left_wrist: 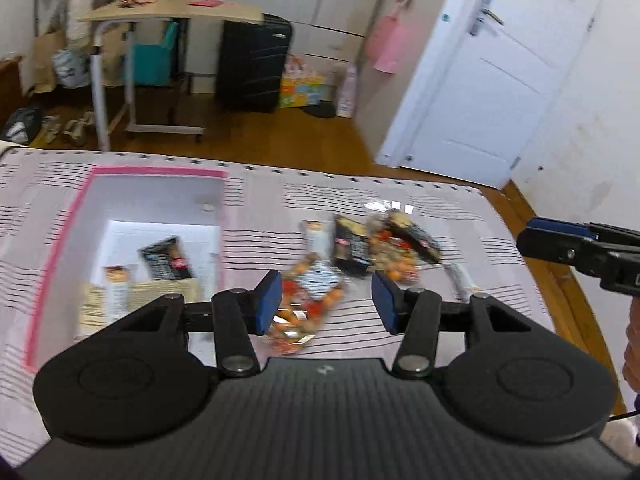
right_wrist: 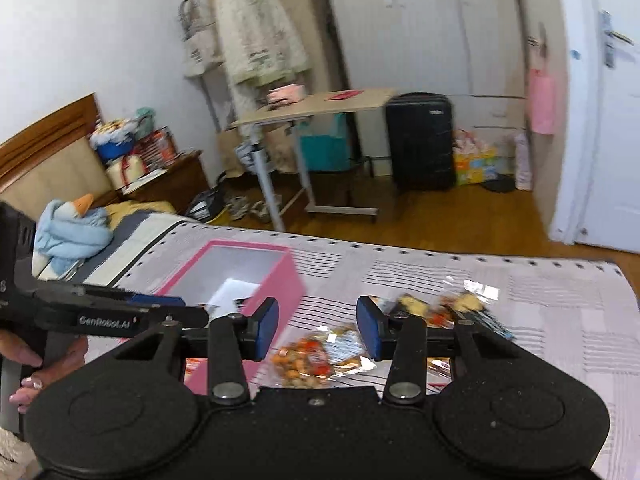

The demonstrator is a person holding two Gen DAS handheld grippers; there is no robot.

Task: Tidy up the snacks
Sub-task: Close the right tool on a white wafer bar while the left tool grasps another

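A pale bed cover (left_wrist: 400,200) with thin black stripes carries a pink-walled box (right_wrist: 280,280) with a white inside, orange-and-red snack bags (left_wrist: 308,304), black packets (left_wrist: 352,246), while the black grippers' fingers (left_wrist: 268,300) wear blue pads.

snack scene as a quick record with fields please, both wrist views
surface: striped bedspread
container: pink box, open top
already in box: black packet, pale stick packet
loose on bedspread: clear bag of orange snacks, black packets and another clear bag, clustered right of the box
left gripper: open, empty, above the near clear bag
right gripper: open, empty, above the same bag
image quality: motion blur, labels unreadable
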